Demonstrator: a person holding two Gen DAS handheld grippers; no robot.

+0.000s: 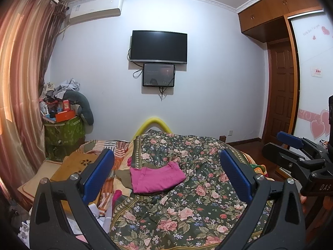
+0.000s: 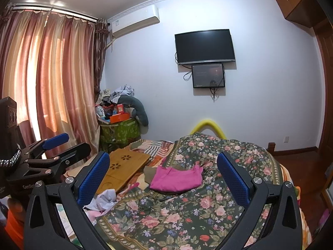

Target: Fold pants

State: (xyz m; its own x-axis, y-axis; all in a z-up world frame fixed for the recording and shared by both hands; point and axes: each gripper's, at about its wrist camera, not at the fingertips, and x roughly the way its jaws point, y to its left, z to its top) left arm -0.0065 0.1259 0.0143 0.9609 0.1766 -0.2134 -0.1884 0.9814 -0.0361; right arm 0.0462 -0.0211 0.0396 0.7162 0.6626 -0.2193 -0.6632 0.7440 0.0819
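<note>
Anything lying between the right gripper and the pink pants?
Nothing but bare floral quilt between the open right gripper and the pink pants, seen in the right wrist view.

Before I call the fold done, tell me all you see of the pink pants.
The pink pants are magenta, soft woven cloth, folded into a compact, roughly rectangular bundle with a few creases. They lie flat on the floral quilt, partly over an olive-brown cloth at their left edge. Neither gripper touches them: the left gripper and the right gripper are both open and held back from them.
</note>
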